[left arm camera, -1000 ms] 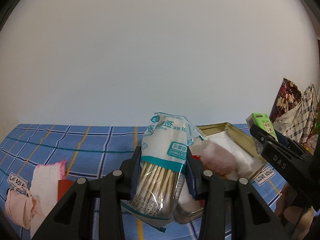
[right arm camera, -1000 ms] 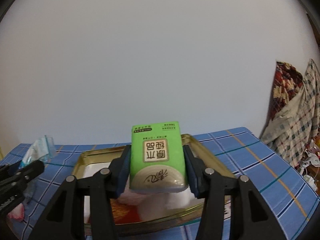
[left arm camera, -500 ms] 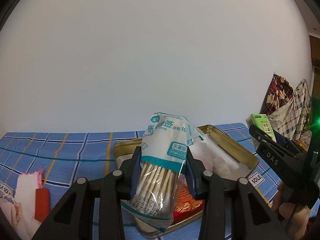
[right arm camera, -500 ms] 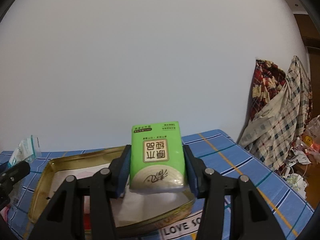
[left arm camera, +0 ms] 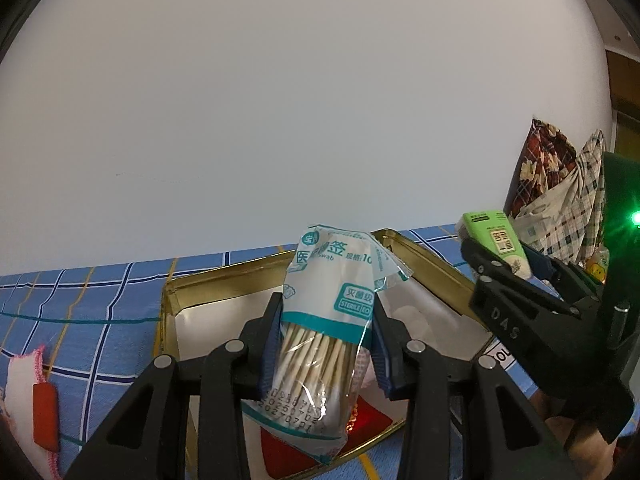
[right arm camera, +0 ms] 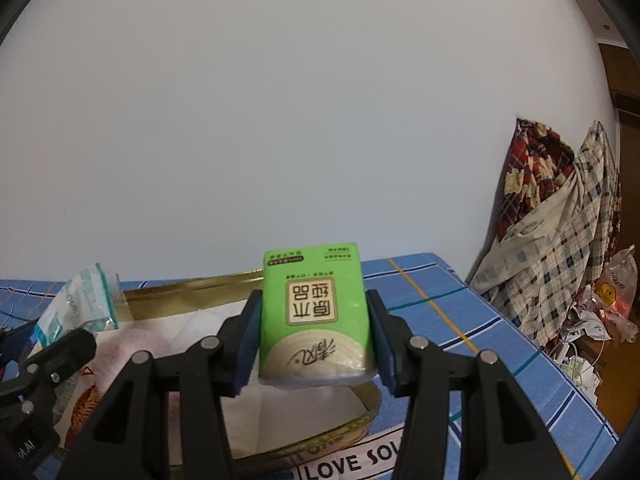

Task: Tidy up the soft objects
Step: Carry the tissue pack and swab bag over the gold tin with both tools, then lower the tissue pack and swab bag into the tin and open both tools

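Note:
My left gripper [left arm camera: 326, 320] is shut on a clear bag of cotton swabs [left arm camera: 320, 344] and holds it upright over the gold tin [left arm camera: 224, 280]. My right gripper [right arm camera: 314, 330] is shut on a green tissue pack [right arm camera: 314, 312], held over the tin's right part [right arm camera: 352, 424]. The tin holds white and pink soft pieces [right arm camera: 132, 344] and a red printed item [left arm camera: 368, 420]. Each gripper shows in the other's view: the right one with the tissue pack [left arm camera: 496, 240] at right, the left one with the swab bag [right arm camera: 76, 304] at left.
The tin sits on a blue checked cloth [left arm camera: 80, 304] with a "LOVE SOUL" label [right arm camera: 352, 460]. A white cloth with pink edging and a red patch [left arm camera: 32, 396] lies at the left. Plaid fabric [right arm camera: 560, 232] hangs at the right, with clutter below it.
Both grippers have moved over the tin with their loads still held. The tin now sits more centred under the swab bag, and the white cloth has slid to the far left of the view.

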